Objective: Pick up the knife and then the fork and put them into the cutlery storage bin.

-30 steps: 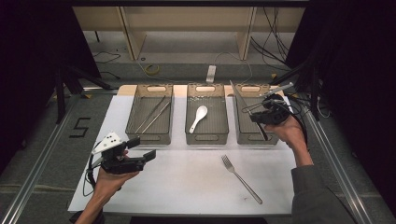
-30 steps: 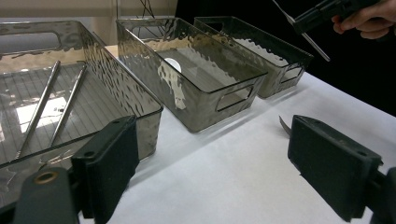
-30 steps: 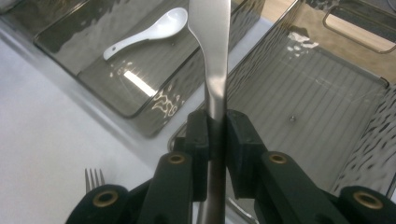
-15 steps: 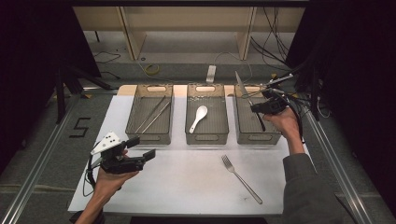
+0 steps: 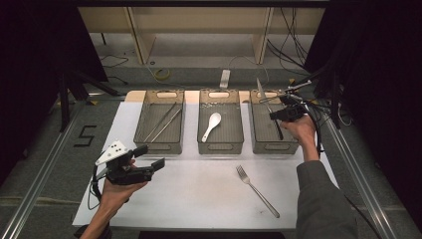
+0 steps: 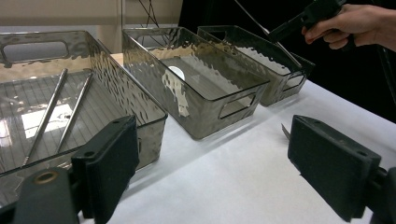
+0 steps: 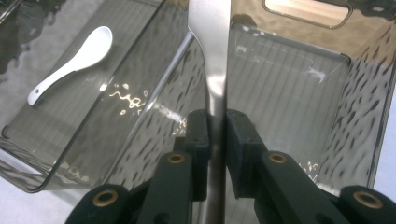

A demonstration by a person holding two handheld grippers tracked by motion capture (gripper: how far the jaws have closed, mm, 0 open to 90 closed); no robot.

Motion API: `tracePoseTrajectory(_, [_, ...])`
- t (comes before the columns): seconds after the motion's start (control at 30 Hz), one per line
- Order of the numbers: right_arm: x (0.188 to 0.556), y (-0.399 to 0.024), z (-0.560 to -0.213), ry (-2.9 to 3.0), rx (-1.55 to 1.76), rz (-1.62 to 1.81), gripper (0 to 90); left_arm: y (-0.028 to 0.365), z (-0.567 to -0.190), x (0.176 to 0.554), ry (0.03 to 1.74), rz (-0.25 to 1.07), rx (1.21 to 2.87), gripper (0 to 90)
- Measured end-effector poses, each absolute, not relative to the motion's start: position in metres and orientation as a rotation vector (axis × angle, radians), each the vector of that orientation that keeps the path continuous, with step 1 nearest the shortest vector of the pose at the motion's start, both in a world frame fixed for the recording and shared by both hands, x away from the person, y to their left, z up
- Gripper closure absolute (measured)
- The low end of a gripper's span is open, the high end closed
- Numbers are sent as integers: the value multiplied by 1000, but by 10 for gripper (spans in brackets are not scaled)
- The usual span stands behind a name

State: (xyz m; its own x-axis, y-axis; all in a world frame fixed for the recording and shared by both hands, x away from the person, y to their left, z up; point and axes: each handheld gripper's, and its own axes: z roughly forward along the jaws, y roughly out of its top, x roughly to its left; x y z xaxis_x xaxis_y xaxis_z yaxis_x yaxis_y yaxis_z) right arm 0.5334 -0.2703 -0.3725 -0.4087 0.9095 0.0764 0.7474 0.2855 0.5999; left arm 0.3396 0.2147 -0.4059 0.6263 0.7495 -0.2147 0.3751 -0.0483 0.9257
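My right gripper is shut on a metal knife and holds it over the right tray. In the right gripper view the blade runs straight out from between the jaws, above the tray's ribbed floor. My left gripper stands open above the white mat in front of the left tray, with nothing between its wide-set jaws. A fork lies on the mat at the front right.
Three smoky clear trays stand in a row at the mat's far side. The left one holds two long metal sticks, the middle tray a white spoon. The mat's edge drops to a dark floor on both sides.
The right hand has shifted a little toward the far end of the right tray with the knife, which now points more steeply away. The left hand has stayed still.
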Motion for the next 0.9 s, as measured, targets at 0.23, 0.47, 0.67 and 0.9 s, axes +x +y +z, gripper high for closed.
tracePoseTrajectory(0.23, [534,-267,-385,2275,1535,808,805,214,-406,340,946,396,1666,158])
tracePoseTrajectory(0.47, [537,-267,-394,2263,1578,783,805,215,-406,340,947,398,1658,158])
tracePoseTrajectory(0.67, [540,-264,-401,2260,1608,762,804,215,-406,339,945,398,1659,158])
tracePoseTrajectory(0.9, [543,-258,-409,2255,1643,727,802,215,-406,339,944,398,1659,158])
